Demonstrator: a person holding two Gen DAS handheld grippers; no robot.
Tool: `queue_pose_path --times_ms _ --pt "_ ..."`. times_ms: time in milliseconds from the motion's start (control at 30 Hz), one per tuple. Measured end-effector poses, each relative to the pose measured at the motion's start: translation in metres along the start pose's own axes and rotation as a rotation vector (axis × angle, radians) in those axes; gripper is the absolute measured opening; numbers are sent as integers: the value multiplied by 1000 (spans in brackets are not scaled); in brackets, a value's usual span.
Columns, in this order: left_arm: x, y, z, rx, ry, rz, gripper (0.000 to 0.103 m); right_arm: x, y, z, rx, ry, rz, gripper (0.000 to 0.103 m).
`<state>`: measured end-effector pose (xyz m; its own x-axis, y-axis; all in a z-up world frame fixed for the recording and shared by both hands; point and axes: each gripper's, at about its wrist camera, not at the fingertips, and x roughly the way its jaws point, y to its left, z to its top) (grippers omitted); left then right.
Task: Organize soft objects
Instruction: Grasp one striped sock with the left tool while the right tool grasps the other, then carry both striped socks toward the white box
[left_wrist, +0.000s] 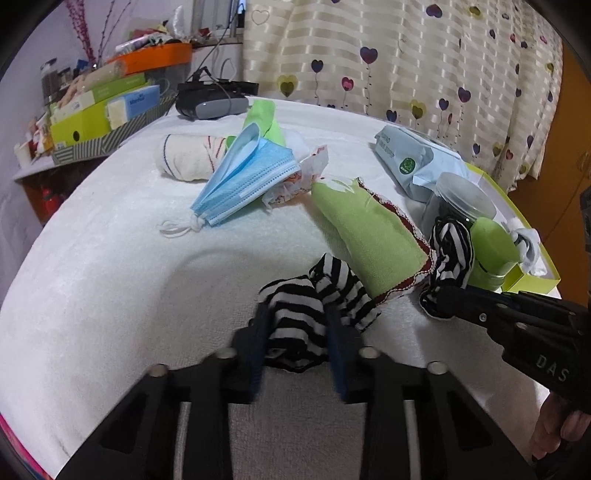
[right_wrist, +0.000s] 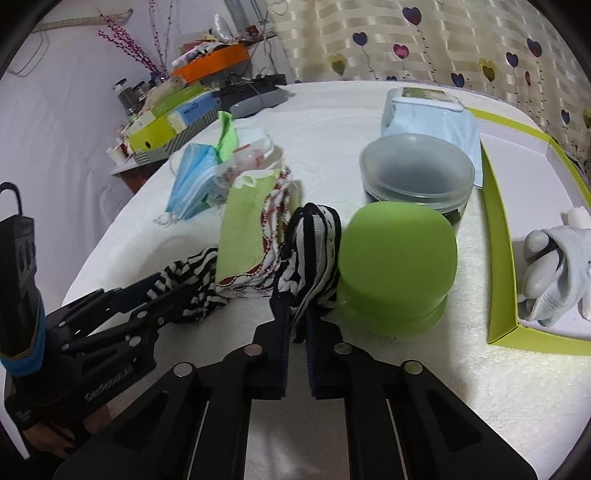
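On the white towel-covered tabletop (left_wrist: 110, 258), both claws grip one black-and-white striped fabric piece (left_wrist: 317, 295): the left claw (left_wrist: 295, 332) is pinching one end, the right claw (right_wrist: 297, 325) pinching the other, beside the green-lidded jar (right_wrist: 397, 254). A light green cloth with red lace edging (left_wrist: 369, 236) lies over its middle. This looks like the sorting step; next, I'd judge, lift it free toward the lime-green shallow box (right_wrist: 498, 236).

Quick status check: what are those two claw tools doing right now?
Left gripper and right gripper: jaws each shut on an end of the striped sock. Green cloth lies across its middle. Green container close beside.
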<state>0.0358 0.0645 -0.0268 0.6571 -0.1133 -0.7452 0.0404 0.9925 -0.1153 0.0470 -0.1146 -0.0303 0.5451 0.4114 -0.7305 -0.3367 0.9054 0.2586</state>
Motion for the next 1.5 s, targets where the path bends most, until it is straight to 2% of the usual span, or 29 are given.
queue_pose_path --times_ms 67,133,667,1233,1500 --pt "-2 1 -1 -18 0 -12 13 -4 3 0 -16 -14 8 6" --pt "-5 2 -1 -32 -2 -16 11 -10 5 0 -29 -28 20 6" --pt "-51 -17 5 -42 -110 -39 10 -64 13 -9 -108 -159 78 6" --pt "-67 -72 25 42 -160 -87 10 -116 -25 -5 -72 -277 15 6" --pt "-67 -96 32 80 -162 -117 10 -126 -37 -4 -54 -299 -13 6"
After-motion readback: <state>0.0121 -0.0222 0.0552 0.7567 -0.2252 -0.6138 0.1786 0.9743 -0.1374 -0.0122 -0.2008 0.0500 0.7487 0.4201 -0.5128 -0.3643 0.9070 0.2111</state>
